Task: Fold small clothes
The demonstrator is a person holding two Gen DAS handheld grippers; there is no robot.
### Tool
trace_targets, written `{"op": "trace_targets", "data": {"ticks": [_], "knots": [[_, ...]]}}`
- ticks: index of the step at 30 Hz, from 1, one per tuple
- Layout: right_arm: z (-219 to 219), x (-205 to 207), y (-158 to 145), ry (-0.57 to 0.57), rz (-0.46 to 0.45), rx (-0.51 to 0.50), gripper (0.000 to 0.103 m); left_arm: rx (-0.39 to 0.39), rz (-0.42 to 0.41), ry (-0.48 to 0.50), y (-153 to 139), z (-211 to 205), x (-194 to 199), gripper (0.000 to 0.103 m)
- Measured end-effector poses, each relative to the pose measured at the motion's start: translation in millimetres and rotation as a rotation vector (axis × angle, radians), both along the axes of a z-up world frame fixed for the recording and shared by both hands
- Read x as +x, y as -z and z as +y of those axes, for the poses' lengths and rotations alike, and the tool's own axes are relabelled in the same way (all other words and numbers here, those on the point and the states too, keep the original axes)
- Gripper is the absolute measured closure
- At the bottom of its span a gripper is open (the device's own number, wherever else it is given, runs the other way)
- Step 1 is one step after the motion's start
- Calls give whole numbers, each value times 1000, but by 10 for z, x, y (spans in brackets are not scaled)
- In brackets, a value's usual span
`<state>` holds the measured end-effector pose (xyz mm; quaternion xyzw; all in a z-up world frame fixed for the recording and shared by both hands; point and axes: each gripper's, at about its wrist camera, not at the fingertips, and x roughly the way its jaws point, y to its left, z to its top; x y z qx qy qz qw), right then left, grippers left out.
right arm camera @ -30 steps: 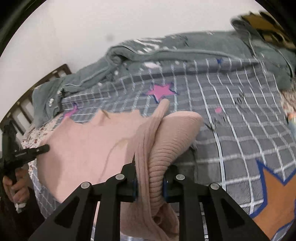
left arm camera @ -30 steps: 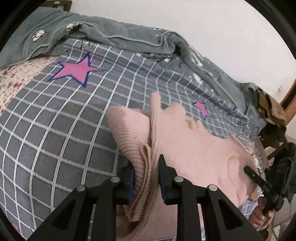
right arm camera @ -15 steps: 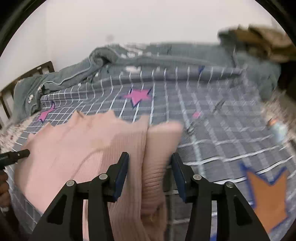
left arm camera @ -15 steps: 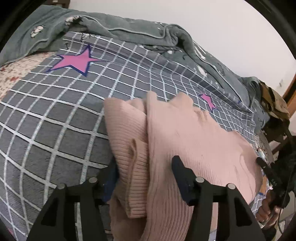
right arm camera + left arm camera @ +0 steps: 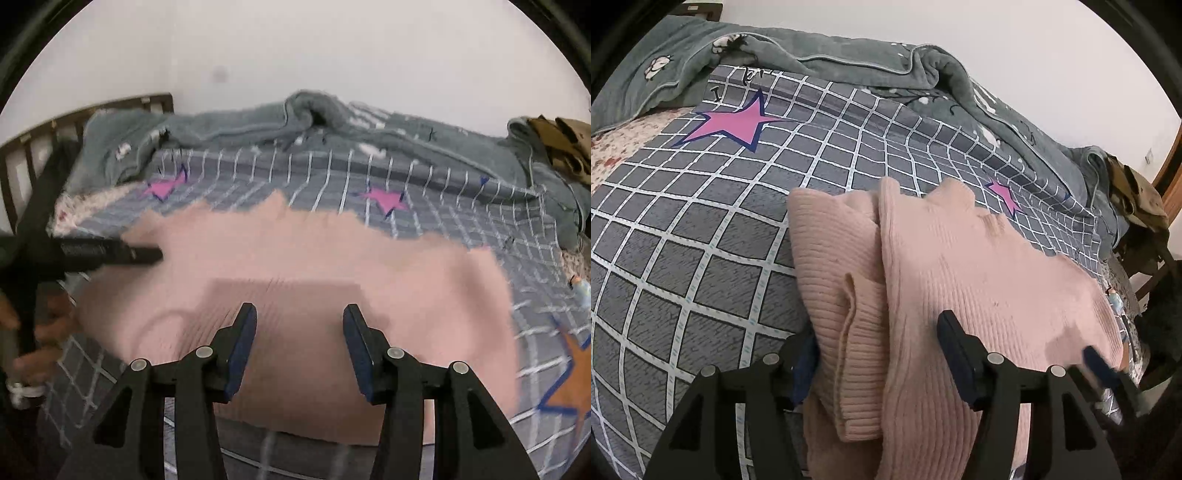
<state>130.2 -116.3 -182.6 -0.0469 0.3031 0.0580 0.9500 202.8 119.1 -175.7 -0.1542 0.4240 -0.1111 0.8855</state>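
Pink sweater between left claw fingers

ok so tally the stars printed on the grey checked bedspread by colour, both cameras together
Pink stars on the grey checked bedspread: 2, a large one and a small one
Orange stars: 1, at the right edge of the right wrist view
Total: 3

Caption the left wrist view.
Open left tongs straddle a folded pink sweater on a grey checked bedspread.
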Motion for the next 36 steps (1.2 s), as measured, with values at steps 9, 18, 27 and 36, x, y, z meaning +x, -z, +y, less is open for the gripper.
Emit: {"op": "trace_targets", "data": {"ticks": [9,18,27,36], "knots": [[94,314,88,81,10,-71,55,24,-16,7,11,-20,-14,43],[114,430,175,100,22,-68,55,57,-23,30,27,-69,-64,39],[120,249,116,75,45,-65,55,31,6,44,65,-19,-132,38],[113,-70,128,33,47,-72,55,23,28,13,66,-9,-234,39]]}}
